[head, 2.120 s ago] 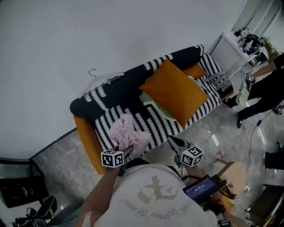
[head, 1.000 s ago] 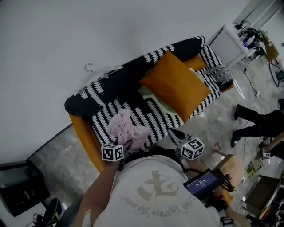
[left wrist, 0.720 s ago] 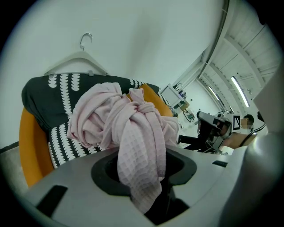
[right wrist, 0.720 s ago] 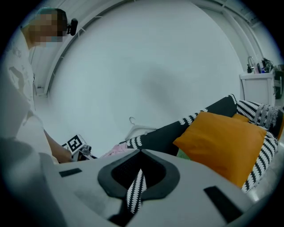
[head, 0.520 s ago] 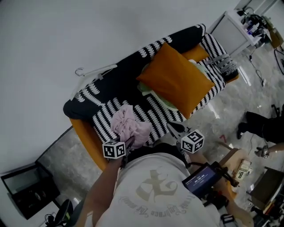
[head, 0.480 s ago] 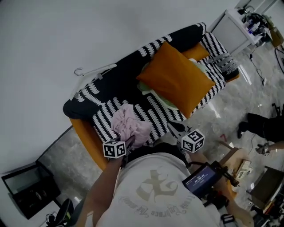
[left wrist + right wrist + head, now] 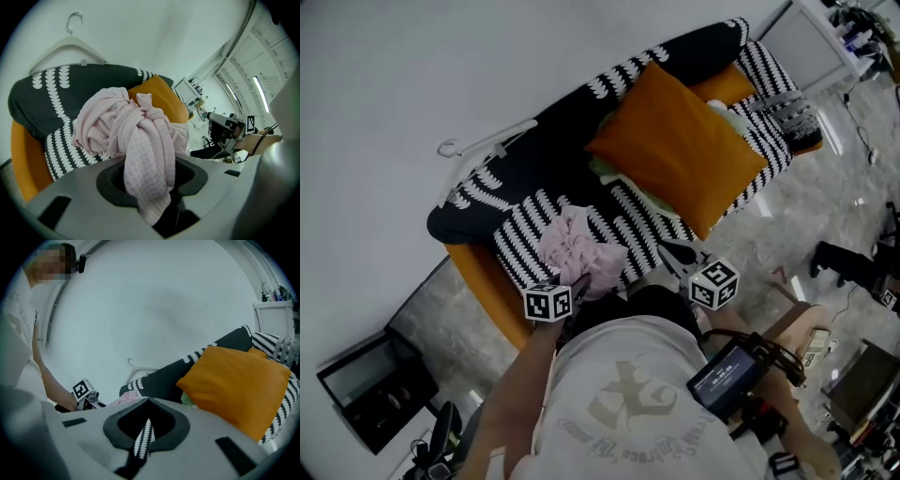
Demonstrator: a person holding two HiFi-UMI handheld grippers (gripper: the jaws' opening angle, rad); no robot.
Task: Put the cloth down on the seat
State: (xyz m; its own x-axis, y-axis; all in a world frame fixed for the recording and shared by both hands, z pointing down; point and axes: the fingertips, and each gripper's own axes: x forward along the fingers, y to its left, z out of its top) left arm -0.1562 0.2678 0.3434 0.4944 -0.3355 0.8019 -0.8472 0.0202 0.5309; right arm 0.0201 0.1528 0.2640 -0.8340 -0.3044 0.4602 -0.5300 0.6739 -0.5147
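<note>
A crumpled pink cloth (image 7: pixel 579 251) rests as a bundle on the left end of the black-and-white striped sofa seat (image 7: pixel 523 239). My left gripper (image 7: pixel 578 284) is at the seat's front edge, shut on a fold of the cloth. In the left gripper view the waffle-weave cloth (image 7: pixel 136 136) hangs down between the jaws of the left gripper (image 7: pixel 150 187). My right gripper (image 7: pixel 670 251) hovers at the seat's front edge, to the right of the bundle. In its own view the right gripper (image 7: pixel 143 437) has its jaws nearly together, and a thin slit shows striped cover.
A large orange cushion (image 7: pixel 680 145) lies on the seat's right half with a pale green cloth (image 7: pixel 623 187) under it. A white hanger (image 7: pixel 487 145) rests on the backrest. A black box (image 7: pixel 361 389) stands on the floor at left, and a white side table (image 7: pixel 811 37) at the sofa's far end.
The head view has swung, so the sofa sits higher and further right in the picture. The left gripper stays on the pink bundle at the seat. A person at the right has moved off.
</note>
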